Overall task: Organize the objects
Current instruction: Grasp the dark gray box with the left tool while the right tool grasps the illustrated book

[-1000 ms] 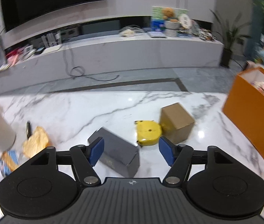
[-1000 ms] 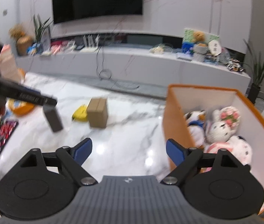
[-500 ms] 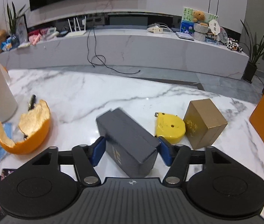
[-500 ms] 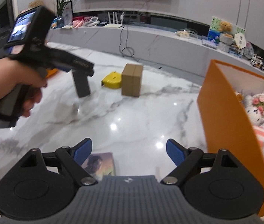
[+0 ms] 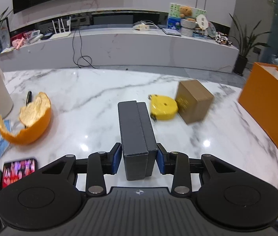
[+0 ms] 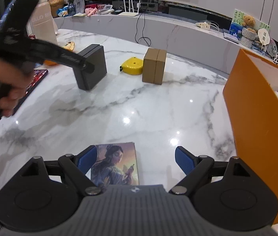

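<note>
Now left tool (image 5: 139, 158) clamps grey box (image 5: 137, 125), yellow tape measure (image 5: 164, 110) beside; right tool (image 6: 136, 160) gapes empty.

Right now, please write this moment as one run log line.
left gripper: just closed on dark box | right gripper: open over card | bin: right side

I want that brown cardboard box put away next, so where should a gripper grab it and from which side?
Grip the brown cardboard box across its two broad side faces, coming from above. It stands upright and narrow on the marble table; the yellow tape measure crowds its left side, so low sideways approaches look awkward.
</note>
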